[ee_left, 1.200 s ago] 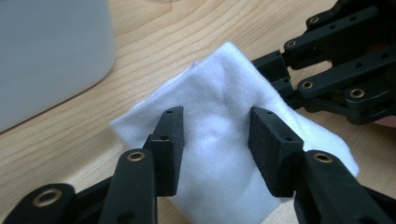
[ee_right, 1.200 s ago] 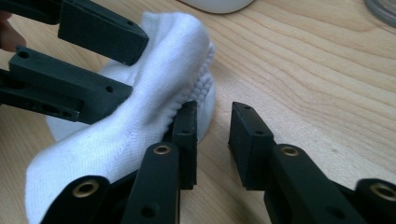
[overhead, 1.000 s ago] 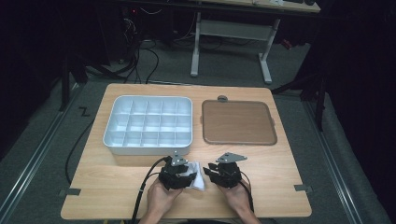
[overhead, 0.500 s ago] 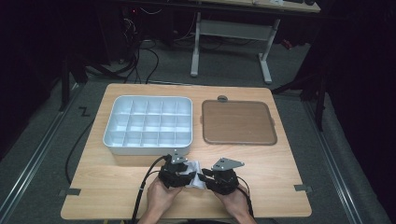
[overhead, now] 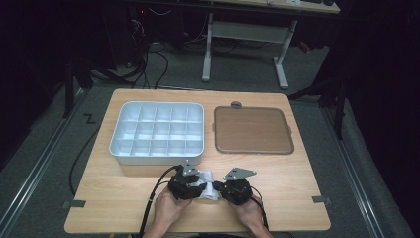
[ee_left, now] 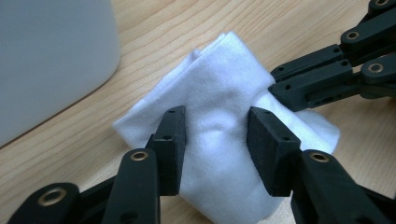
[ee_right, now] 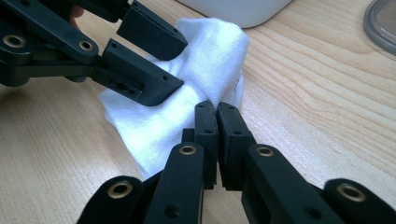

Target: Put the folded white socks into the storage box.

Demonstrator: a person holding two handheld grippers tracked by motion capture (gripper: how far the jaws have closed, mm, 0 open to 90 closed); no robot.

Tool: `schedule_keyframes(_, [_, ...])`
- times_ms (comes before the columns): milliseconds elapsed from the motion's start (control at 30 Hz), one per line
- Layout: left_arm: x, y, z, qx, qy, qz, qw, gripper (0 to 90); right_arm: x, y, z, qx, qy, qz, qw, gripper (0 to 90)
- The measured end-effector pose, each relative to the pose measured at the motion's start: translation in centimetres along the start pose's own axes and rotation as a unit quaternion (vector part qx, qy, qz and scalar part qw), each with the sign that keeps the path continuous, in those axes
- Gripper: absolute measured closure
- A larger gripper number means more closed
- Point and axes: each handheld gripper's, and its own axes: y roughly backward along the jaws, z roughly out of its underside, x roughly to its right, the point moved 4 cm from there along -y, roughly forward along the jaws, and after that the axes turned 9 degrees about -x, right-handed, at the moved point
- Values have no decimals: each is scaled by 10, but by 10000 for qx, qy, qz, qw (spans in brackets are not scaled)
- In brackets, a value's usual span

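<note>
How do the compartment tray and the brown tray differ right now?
The compartment tray is white, deep-walled and split into a grid of cells; the brown tray is shallow with one undivided surface. The compartment tray sits on the table's left half, nearer the white cloth; the brown tray sits on the right half, with a small round thing at its far edge. Both look empty and lie flat on the table.

High view looks down on the table (overhead: 297,183) from afar; both gripper views, close, share the white cloth (ee_left: 224,93)
</note>
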Motion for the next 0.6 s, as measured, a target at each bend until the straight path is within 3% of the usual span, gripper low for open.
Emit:
schedule_keyframes(167, [3, 5, -4, 113, 63, 11, 9999, 536, 3, -3, 2, -102, -14, 105, 9999, 867])
schedule_keyframes(267, [9, 14, -2, 207, -82, 85, 9997, 489, 5, 0, 6, -89, -160, 130, 9997, 799])
schedule_keyframes(367, [11, 18, 1, 180, -139, 97, 9997, 471, 4, 10, 1, 134, -204, 175, 9995, 799])
schedule_keyframes(600, [6, 16, 2, 98, -96, -10, 9999, 425, -11, 28, -25, 551, 59, 121, 9984, 804])
